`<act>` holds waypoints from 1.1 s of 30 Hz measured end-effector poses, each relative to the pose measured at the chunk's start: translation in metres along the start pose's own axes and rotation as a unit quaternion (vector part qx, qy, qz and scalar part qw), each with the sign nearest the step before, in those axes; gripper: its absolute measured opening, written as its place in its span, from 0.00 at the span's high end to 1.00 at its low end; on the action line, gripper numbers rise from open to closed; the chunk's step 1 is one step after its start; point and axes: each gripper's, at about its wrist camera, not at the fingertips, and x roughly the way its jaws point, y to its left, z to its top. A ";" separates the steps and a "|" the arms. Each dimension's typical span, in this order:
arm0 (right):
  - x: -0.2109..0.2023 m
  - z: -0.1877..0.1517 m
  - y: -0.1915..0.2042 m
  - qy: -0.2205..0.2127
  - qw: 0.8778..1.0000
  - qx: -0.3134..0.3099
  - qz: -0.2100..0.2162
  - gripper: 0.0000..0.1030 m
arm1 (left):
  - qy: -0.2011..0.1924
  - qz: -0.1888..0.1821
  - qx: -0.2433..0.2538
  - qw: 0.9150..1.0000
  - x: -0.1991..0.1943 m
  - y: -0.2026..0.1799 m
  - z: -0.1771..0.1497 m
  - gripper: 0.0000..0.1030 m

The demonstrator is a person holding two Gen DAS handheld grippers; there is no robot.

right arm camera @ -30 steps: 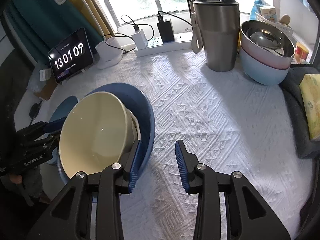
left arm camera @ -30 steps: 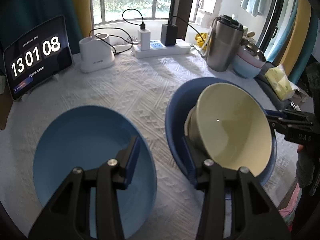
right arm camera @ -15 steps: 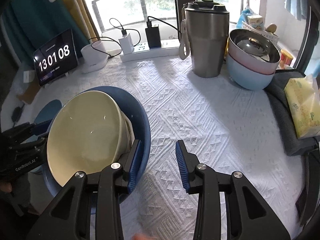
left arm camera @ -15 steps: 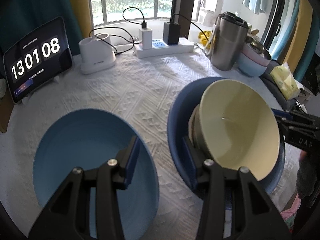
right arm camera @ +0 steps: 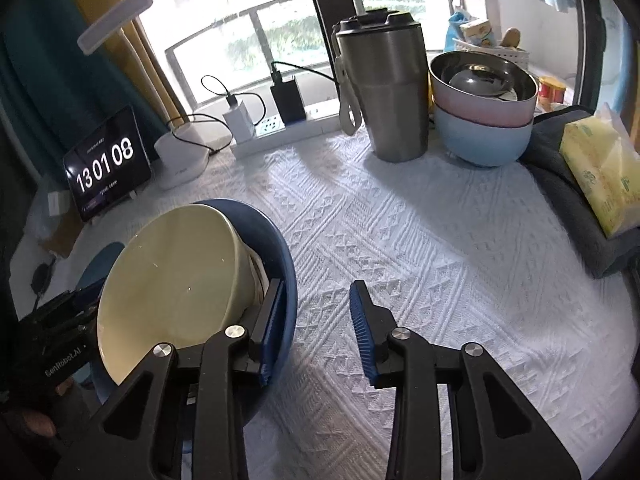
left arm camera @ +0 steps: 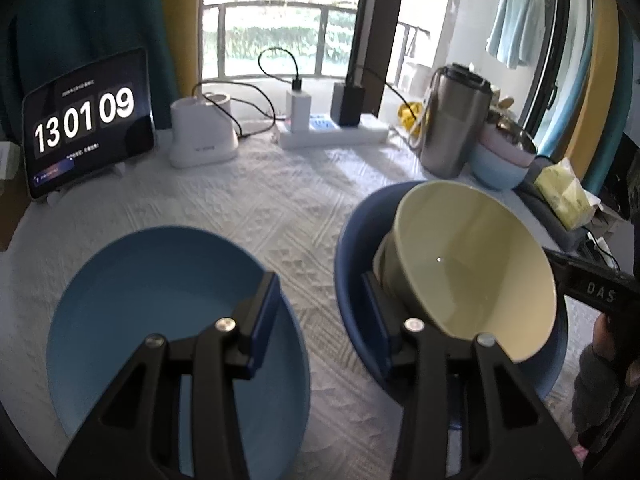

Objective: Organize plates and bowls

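Both tools have just been narrowing yet grip nothing: the left tool (left arm camera: 320,300) sits between light blue bowl (left arm camera: 160,300) and tilted cream bowl (left arm camera: 472,264), whose dark blue bowl (right arm camera: 280,248) touches the right tool (right arm camera: 316,320), labelled "DAS".

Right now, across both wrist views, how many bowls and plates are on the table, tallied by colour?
Light blue: 2, the wide light blue plastic bowl and the pale blue bowl under the stack
Dark blue: 1, the dark blue dish
Cream: 1, the tilted cream bowl inside it
Pink: 1, the pink bowl
Steel: 1, the steel bowl on top
Total: 6
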 end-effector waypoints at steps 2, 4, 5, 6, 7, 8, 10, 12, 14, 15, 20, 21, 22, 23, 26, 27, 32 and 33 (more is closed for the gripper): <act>0.000 -0.001 -0.001 -0.004 1.000 0.012 0.006 0.73 | -0.009 -0.003 -0.006 1.000 0.000 0.001 -0.001 0.61; -0.001 -0.002 0.000 -0.009 1.000 0.019 0.012 0.79 | -0.018 -0.001 -0.006 1.000 -0.001 -0.001 -0.003 0.64; -0.001 -0.002 0.001 -0.012 1.000 0.020 0.014 0.84 | -0.021 -0.001 -0.005 1.000 -0.002 -0.002 -0.003 0.67; -0.002 -0.002 0.003 -0.016 1.000 0.019 0.015 0.86 | -0.023 -0.001 -0.003 1.000 -0.002 -0.004 -0.003 0.72; -0.002 -0.003 0.007 -0.021 1.000 0.015 0.015 0.92 | -0.024 -0.001 0.001 1.000 -0.002 -0.007 -0.003 0.74; -0.003 -0.003 0.009 -0.025 1.000 0.010 0.013 0.92 | -0.025 -0.003 0.004 1.000 -0.002 -0.008 -0.003 0.80; -0.003 -0.004 0.011 -0.028 1.000 0.011 0.009 0.92 | -0.025 -0.006 0.011 1.000 -0.003 -0.012 -0.003 0.86; -0.003 -0.004 0.009 -0.028 0.999 0.016 0.015 0.92 | -0.025 -0.009 0.008 1.000 -0.003 -0.013 -0.003 0.87; -0.004 -0.004 0.009 -0.030 0.999 0.017 0.014 0.92 | -0.023 -0.015 0.001 1.000 -0.003 -0.011 -0.002 0.88; -0.004 -0.005 0.009 -0.031 0.999 0.016 0.013 0.92 | -0.022 -0.020 -0.003 1.000 -0.003 -0.010 -0.001 0.88; -0.006 -0.006 0.010 -0.032 0.999 0.016 0.011 0.92 | -0.012 -0.026 -0.011 1.000 -0.003 -0.010 0.001 0.89; -0.005 -0.006 0.010 -0.032 0.999 0.016 0.011 0.92 | -0.011 -0.026 -0.010 1.000 -0.004 -0.010 0.001 0.89; -0.006 -0.006 0.010 -0.032 0.999 0.016 0.012 0.92 | -0.013 -0.024 -0.009 1.000 -0.004 -0.011 0.001 0.89; -0.006 -0.006 0.010 -0.031 0.999 0.015 0.011 0.92 | -0.013 -0.025 -0.009 1.000 -0.004 -0.011 0.000 0.89; -0.006 -0.007 0.009 -0.030 0.999 0.016 0.011 0.92 | -0.012 -0.028 -0.007 1.000 -0.004 -0.011 0.000 0.89; -0.006 -0.006 0.009 -0.030 0.999 0.017 0.012 0.92 | -0.012 -0.029 -0.006 0.999 -0.004 -0.011 0.000 0.89; -0.008 -0.007 0.008 -0.027 0.999 0.019 0.015 0.92 | -0.008 -0.036 -0.005 0.999 -0.004 -0.011 0.001 0.89; -0.009 -0.007 0.008 -0.027 0.999 0.019 0.015 0.92 | -0.004 -0.039 -0.005 0.999 -0.004 -0.011 0.001 0.89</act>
